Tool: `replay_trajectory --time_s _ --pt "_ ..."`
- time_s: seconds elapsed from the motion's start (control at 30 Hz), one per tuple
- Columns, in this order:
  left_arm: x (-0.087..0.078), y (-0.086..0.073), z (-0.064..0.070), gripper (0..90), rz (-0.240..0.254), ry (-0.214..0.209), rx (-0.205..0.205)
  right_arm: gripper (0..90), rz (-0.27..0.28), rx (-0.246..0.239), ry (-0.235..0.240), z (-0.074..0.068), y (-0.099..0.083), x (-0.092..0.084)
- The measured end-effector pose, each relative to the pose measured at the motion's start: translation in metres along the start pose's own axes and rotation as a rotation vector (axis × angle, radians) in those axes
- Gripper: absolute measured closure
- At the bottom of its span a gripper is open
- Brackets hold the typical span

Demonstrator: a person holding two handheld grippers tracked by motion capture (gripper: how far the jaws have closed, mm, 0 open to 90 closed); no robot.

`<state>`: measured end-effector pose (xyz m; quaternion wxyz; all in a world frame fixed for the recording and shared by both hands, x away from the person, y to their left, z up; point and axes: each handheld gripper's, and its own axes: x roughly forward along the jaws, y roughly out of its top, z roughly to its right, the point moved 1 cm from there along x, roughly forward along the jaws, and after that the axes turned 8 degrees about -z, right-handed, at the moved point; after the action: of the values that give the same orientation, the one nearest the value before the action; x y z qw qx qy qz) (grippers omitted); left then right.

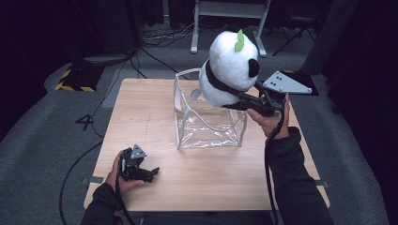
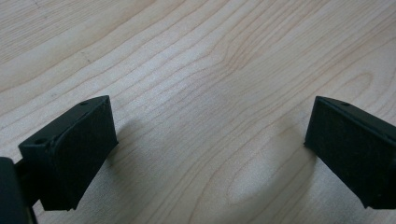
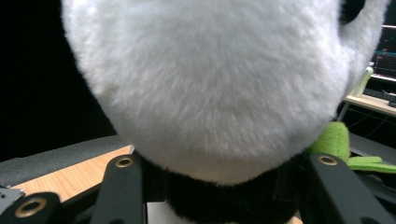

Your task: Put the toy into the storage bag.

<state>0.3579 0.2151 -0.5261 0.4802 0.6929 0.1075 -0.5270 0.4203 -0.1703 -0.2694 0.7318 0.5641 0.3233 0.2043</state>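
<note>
A white plush panda (image 1: 232,65) with black ears, a black neck band and a green leaf on its head hangs above a clear plastic bag (image 1: 209,117) with white trim, which stands open on the wooden table (image 1: 150,122). My right gripper (image 1: 234,101) is shut on the panda at its black neck. In the right gripper view white fur (image 3: 210,79) bulges above the two jaws, which press the black band (image 3: 224,200). My left gripper (image 1: 152,172) rests low at the table's front left, open, with bare wood between its jaws (image 2: 210,154).
The table's front and left parts are bare wood. Grey carpet (image 1: 47,131) surrounds the table, with black cables, a yellow-and-black striped marker (image 1: 75,79) at the back left and a white metal frame (image 1: 230,18) behind.
</note>
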Motion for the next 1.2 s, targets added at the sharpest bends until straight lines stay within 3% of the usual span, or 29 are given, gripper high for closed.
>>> replay_trajectory --time_s 0.57,0.77,1.2 --pt "0.000 0.000 0.000 2.1 0.000 0.000 0.001 50.6 -0.050 -0.003 0.027 -0.013 -0.010 0.022" --pt "0.000 0.000 0.000 2.1 0.000 0.000 -0.002 50.5 -0.069 0.023 0.030 -0.008 -0.020 0.028" --pt "0.000 0.000 0.000 2.1 0.000 -0.001 -0.002 49.3 -0.118 0.034 0.035 -0.008 -0.036 0.038"
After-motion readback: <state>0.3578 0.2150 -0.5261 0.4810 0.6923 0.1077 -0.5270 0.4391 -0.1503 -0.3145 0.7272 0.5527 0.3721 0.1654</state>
